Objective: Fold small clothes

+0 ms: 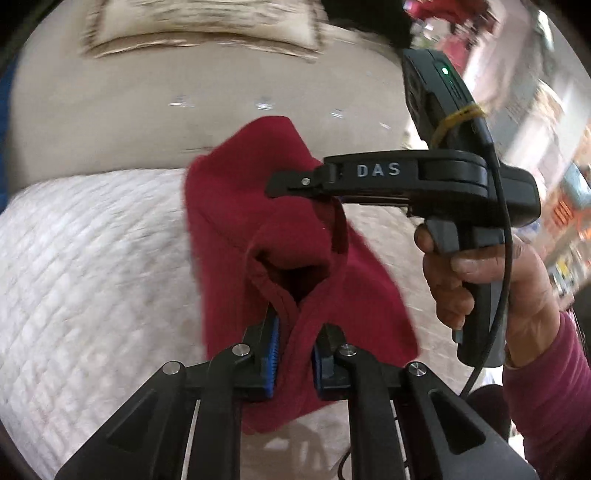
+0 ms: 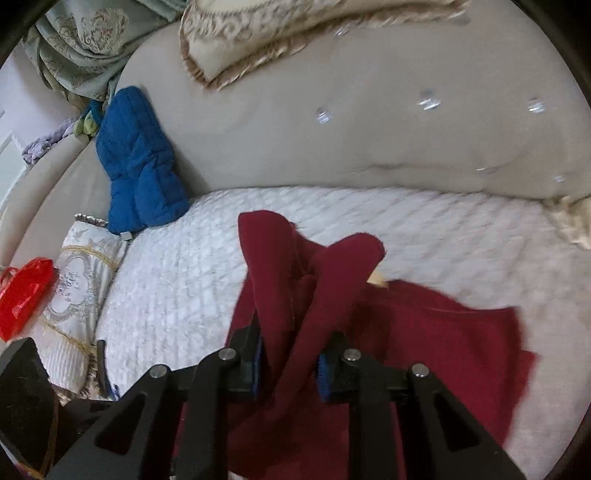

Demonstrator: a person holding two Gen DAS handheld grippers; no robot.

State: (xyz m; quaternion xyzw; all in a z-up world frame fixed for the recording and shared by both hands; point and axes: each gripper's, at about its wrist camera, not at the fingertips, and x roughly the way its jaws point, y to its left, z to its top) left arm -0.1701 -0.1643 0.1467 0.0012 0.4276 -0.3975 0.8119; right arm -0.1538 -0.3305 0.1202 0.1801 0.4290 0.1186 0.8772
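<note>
L claw: clenched on a hemmed edge of the red garment, fabric pinched between its 2 blue pads. Garment is lifted, bunched fwd of the claw, hanging over the white quilted cover.

R claw: clenched on a fold of the same red garment. 2 raised folds stand just fwd of it; the rest lies spread on the quilted cover to the R and below.

Legible text: "DAS", on the R unit's body, seen fwd-R of the L claw. Green LED lit on top. R hand grips its handle.

Count, beyond R claw: 1 blue padded item far L against the grey tufted backrest; 1 patterned cushion near L; 1 red plastic bag at L edge, contents cannot be told; 1 fringed cushion on top of the backrest.
</note>
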